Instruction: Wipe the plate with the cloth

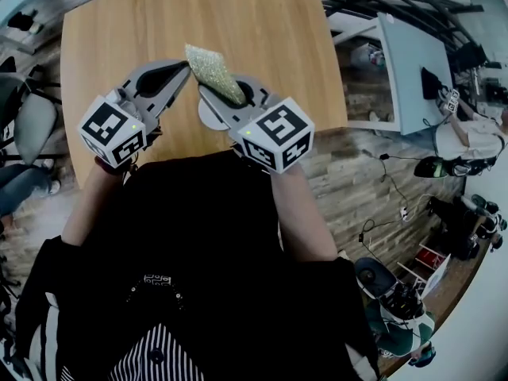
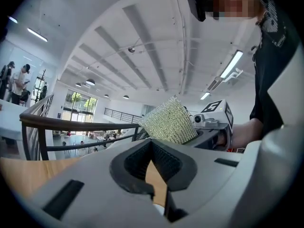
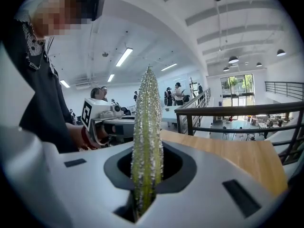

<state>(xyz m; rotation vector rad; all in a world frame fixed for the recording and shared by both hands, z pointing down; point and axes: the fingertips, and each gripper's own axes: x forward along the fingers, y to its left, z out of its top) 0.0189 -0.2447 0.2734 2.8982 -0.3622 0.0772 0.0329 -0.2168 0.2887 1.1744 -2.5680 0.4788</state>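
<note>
I have both grippers held up over the wooden table point(image 1: 262, 30), close in front of the person's chest. The right gripper point(image 1: 210, 94) is clamped on the cloth point(image 1: 213, 71), a glittery gold-green piece. In the right gripper view I see it edge-on, pinched between the dark pads and standing up out of the jaws in a narrow strip. From the head view its free end fans out past the jaw tips, up and to the left, clear of the tabletop.

The left gripper point(image 1: 184, 70) sits just beside it, its tip angled in toward the cloth. In the left gripper view its jaws are drawn together with nothing held between them. I can see only a thin wedge of table through the gap in the pads.

The white plate point(image 1: 204, 116) lies on the table directly under the right gripper, and only its left edge shows past the grey jaw. I cannot tell whether the cloth touches the plate.
</note>
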